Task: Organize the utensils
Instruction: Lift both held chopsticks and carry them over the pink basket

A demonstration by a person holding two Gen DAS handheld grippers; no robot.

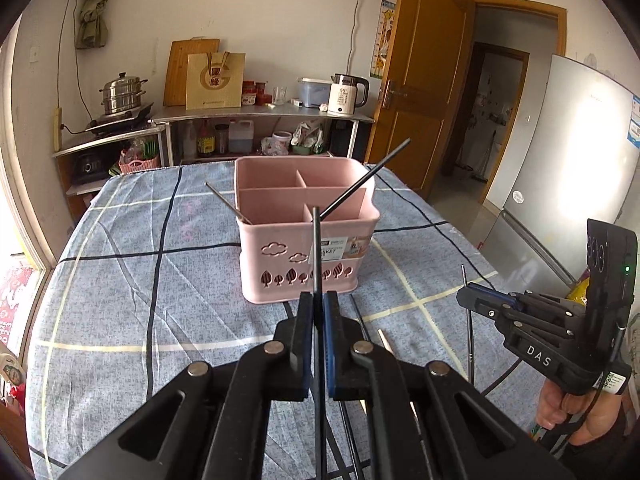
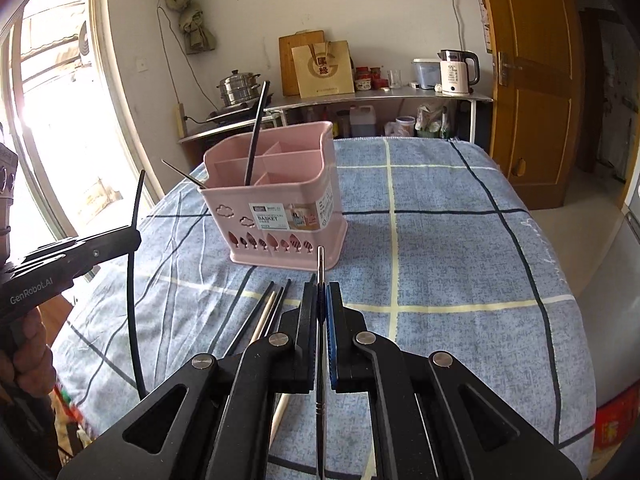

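Daylit room, bright overall. Main source: the window (image 2: 60, 120), left of the pink basket (image 2: 276, 196) in the right wrist view; its panes are blown out to white with no detail. Second hot spot: glare on the refrigerator door (image 1: 576, 152), right of the basket in the left wrist view. Shadows on the checked tablecloth (image 2: 440, 240) are soft; a faint one lies just right of the basket. Strong fisheye bending: door frame and table edges curve, corners vignette to black. Centre is sharp; basket label partly legible. Slight smear at lower left edge of right wrist view.
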